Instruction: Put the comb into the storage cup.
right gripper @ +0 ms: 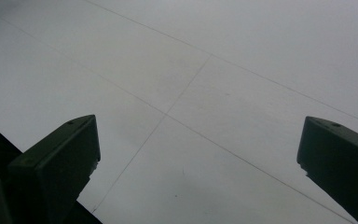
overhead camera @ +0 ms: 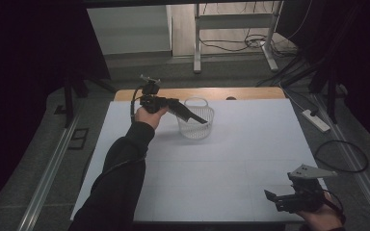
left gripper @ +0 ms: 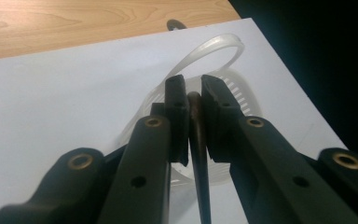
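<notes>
From above, your left gripper (overhead camera: 192,115) hangs over the white basket (overhead camera: 196,126) on the desk (overhead camera: 231,159), its jaws pinching a thin dark rod (overhead camera: 198,118). Along those jaws, the rod (left gripper: 196,140) sits clamped between them, basket beyond; releasing it comes next, I judge. Your right gripper's jaws gape wide, nothing between.

One basket, one thin dark stick, two tongs, one counter.

A single white slotted basket (overhead camera: 196,119) with one hooped handle stands on the one white-topped counter (overhead camera: 231,159). One thin dark stick (left gripper: 198,154), its kind unclear, sits pinched between the jaws of the left tongs (overhead camera: 196,117). The right tongs (overhead camera: 270,196) make two in all. Two hands, one on each.
</notes>
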`<state>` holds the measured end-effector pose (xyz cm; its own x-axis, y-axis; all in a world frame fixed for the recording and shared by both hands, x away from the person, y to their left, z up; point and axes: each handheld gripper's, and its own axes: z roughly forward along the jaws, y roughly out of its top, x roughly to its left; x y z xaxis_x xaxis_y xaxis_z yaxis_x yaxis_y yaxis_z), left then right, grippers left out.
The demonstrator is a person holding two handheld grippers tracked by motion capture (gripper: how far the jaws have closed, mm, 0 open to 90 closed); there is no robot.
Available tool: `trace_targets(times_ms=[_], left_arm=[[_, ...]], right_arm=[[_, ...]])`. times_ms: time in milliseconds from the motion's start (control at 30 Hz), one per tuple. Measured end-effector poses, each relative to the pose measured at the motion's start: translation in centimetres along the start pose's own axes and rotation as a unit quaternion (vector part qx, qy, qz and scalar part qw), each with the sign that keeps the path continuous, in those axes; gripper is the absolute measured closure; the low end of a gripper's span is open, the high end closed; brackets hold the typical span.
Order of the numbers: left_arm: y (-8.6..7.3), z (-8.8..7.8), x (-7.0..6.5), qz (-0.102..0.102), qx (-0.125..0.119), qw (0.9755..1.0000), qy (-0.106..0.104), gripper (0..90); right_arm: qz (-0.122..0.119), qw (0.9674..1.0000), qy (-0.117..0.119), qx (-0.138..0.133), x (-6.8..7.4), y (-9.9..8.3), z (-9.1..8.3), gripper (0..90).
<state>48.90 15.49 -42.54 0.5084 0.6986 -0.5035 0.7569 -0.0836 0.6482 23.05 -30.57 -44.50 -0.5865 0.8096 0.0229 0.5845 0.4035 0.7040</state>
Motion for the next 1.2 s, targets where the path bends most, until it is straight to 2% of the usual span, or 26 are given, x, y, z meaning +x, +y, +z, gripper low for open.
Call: trace_targets(times_ms=[800,1200], left_arm=[[-0.34,0.16,0.08,0.019,0.010,0.9987,0.047,73.4],[-0.76,0.46,0.14,0.032,0.018,0.9958,0.084,66.3]], right_arm=[[-0.001,1.0000,0.001,0.002,0.01,0.01,0.07,0.0],[-0.003,1.0000,0.001,0.002,0.03,0.01,0.07,0.0]])
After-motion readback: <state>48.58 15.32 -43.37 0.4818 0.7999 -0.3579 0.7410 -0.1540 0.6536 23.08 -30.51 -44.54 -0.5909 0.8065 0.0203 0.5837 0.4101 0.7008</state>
